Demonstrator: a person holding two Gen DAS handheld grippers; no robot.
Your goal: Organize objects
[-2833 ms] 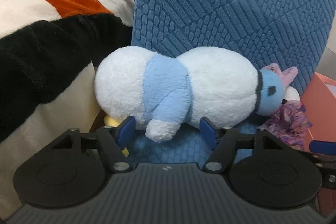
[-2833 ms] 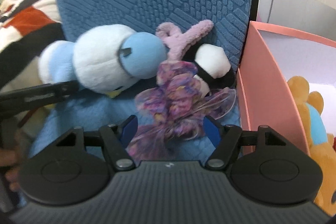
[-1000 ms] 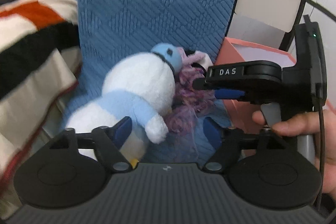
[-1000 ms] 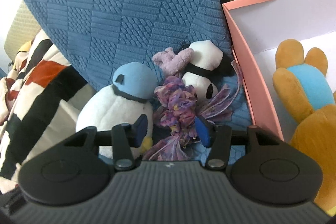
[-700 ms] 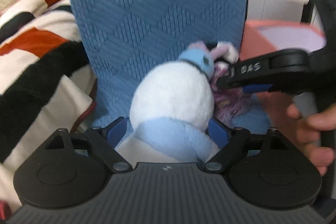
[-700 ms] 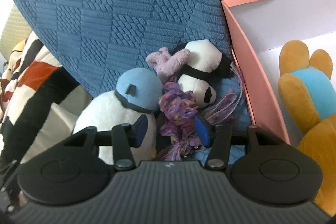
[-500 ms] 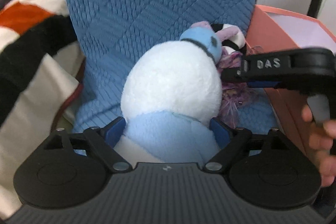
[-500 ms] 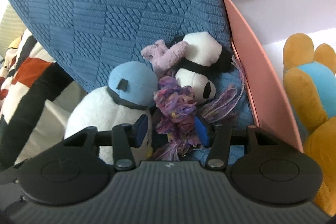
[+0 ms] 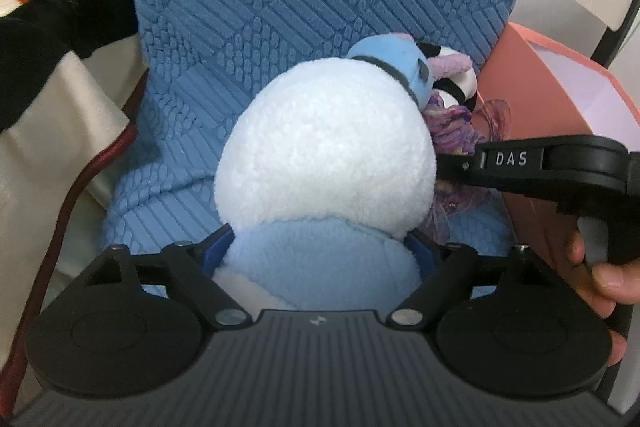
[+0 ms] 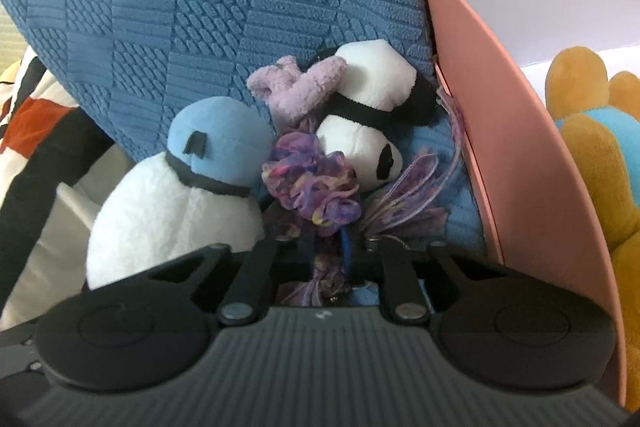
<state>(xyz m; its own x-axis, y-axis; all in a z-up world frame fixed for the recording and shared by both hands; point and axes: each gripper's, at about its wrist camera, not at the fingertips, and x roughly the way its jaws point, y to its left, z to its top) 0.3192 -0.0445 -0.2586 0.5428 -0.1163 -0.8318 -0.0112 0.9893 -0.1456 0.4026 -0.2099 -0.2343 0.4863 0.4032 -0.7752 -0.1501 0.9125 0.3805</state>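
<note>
Straddling the pale-blue back of the fluffy white-and-blue penguin plush (image 9: 326, 163), the left gripper (image 9: 320, 259) has its blue pads spread on either side of the toy, touching its flanks. Just beside it, the right gripper (image 10: 328, 247) is pinched together on the frilly purple fabric skirt (image 10: 312, 187) of the black-and-white panda doll (image 10: 368, 115). Both toys lean against the textured blue cushion (image 10: 200, 7). Farther right stands the pink cardboard box (image 10: 520, 147), holding an orange-and-blue plush (image 10: 600, 155).
</note>
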